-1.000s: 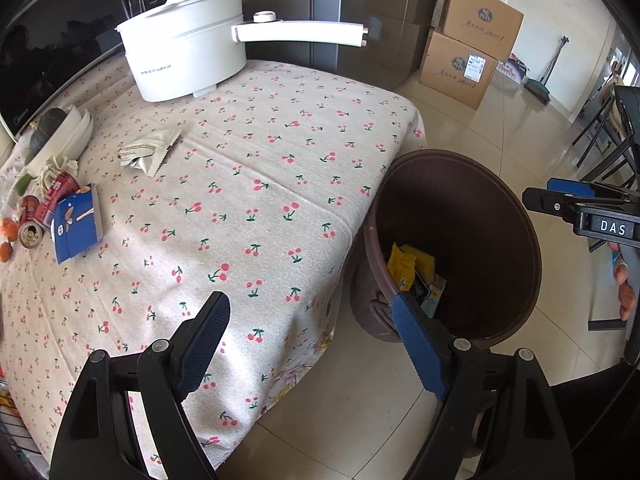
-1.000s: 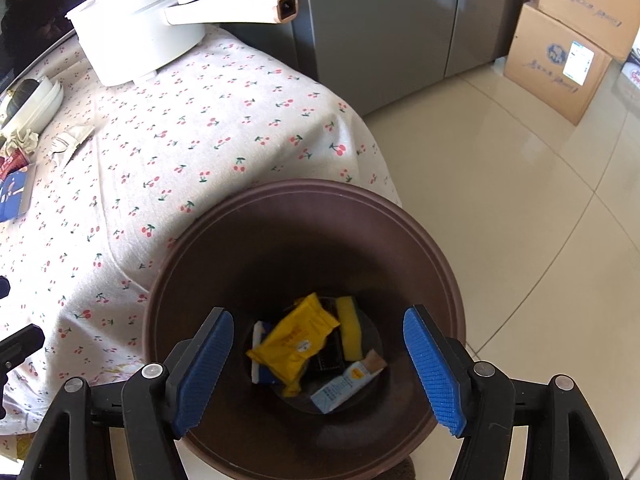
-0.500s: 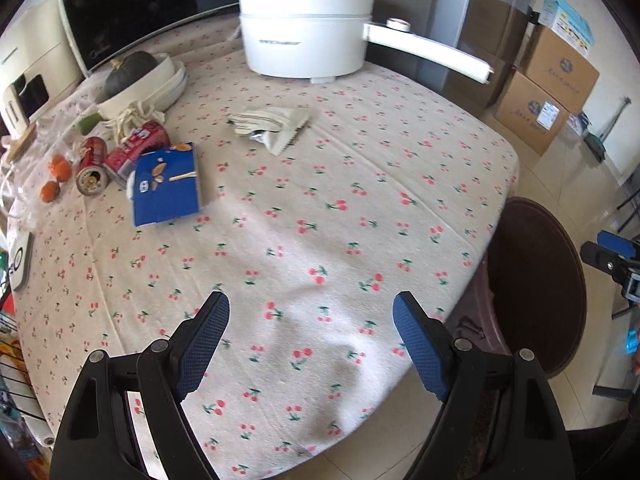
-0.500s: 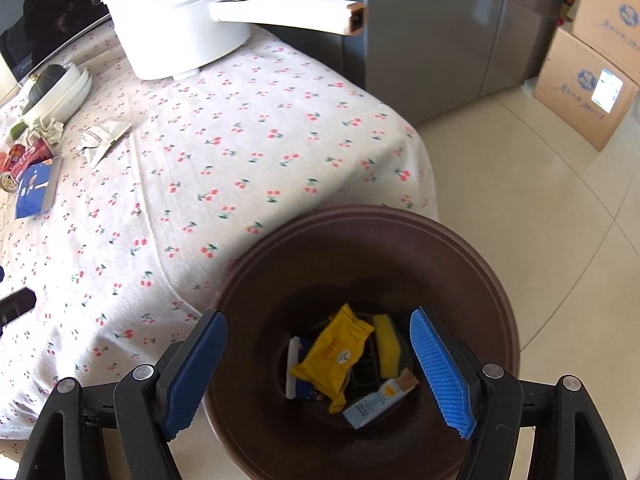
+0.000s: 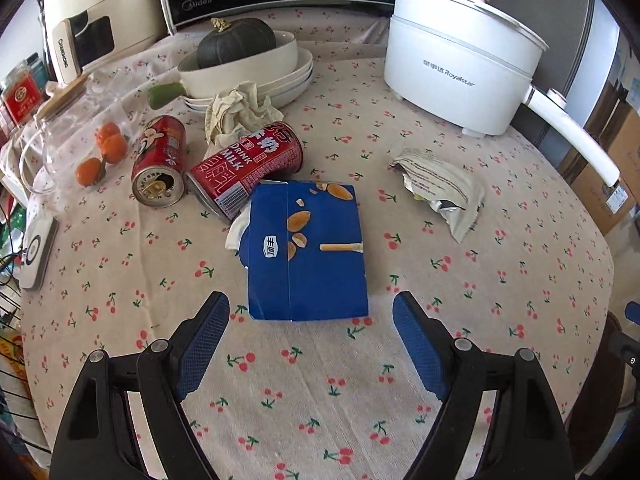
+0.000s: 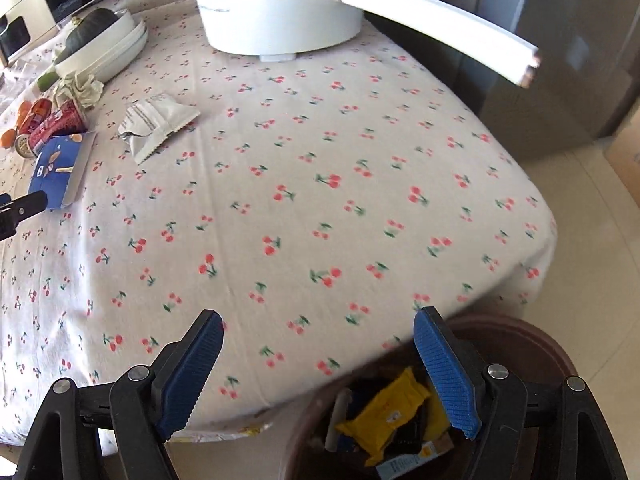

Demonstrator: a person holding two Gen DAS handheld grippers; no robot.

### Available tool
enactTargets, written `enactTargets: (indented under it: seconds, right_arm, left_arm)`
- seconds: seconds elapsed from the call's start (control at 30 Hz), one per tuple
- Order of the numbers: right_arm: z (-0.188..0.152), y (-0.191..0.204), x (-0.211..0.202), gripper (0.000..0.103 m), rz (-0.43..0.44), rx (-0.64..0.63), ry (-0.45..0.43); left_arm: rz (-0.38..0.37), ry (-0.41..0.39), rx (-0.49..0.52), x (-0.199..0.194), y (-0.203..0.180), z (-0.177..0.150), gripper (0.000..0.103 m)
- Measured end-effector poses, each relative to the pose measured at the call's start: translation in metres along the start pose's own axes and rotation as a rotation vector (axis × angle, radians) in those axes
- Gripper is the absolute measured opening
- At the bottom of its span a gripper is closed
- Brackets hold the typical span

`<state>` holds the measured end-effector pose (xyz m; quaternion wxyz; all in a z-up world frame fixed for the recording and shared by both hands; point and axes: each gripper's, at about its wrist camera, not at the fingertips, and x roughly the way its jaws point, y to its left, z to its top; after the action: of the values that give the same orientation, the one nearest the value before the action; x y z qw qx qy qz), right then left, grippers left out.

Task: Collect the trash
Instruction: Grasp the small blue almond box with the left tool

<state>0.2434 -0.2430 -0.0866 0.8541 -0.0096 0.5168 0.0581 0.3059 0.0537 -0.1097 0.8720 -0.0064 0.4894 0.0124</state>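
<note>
My left gripper (image 5: 310, 302) hangs open over the cherry-print tablecloth (image 5: 320, 380), and the near edge of a flat blue snack box (image 5: 308, 252) lies between its fingertips, untouched. Beyond the box lie two red milk cans (image 5: 248, 164) (image 5: 159, 160), a crumpled tissue (image 5: 236, 114) and a silver wrapper (image 5: 440, 186). My right gripper (image 6: 319, 318) is open and empty above the table's edge. The brown trash bin (image 6: 520, 344) stands below on the floor, with a yellow packet (image 6: 384, 410) and other wrappers inside. The right wrist view also shows the blue box (image 6: 60, 168) and the wrapper (image 6: 156, 124) at far left.
A white electric pot (image 5: 460, 60) with a long handle (image 6: 436, 28) stands at the table's back. Stacked bowls hold a dark pumpkin (image 5: 236, 42). At the left are a glass jar with oranges (image 5: 100, 148) and a white power strip (image 5: 38, 248). A grey fridge (image 6: 580, 40) is beyond the table.
My left gripper swung from beside the bin to over the table, up to the blue box. My right gripper moved from above the bin to the table's edge, and its jaws widened slightly.
</note>
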Motion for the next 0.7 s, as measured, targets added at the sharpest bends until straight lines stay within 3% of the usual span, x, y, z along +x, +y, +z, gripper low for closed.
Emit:
enactTargets:
  seconds: [0.17,0.27,0.57,0.7]
  right_arm:
    - [0.032,0.031,0.031,0.082,0.050,-0.095,-0.014]
    - [0.053,0.049,0.048,0.083,0.096,-0.154,-0.030]
    - [0.107,0.105,0.095,0.089,0.149,-0.405,-0.113]
    - [0.116,0.129,0.118,0.090,0.140,-0.505,-0.099]
  left_arm:
    - [0.000,-0.007,-0.004,0.027,0.004,0.005,0.083]
    - [-0.035,-0.006,-0.019,0.034,0.009,0.005,0.071]
    - [-0.116,-0.029,-0.079,0.017,0.033,-0.009,0.071]
    - [-0.133,-0.023,-0.095,0.009,0.042,-0.015,0.071]
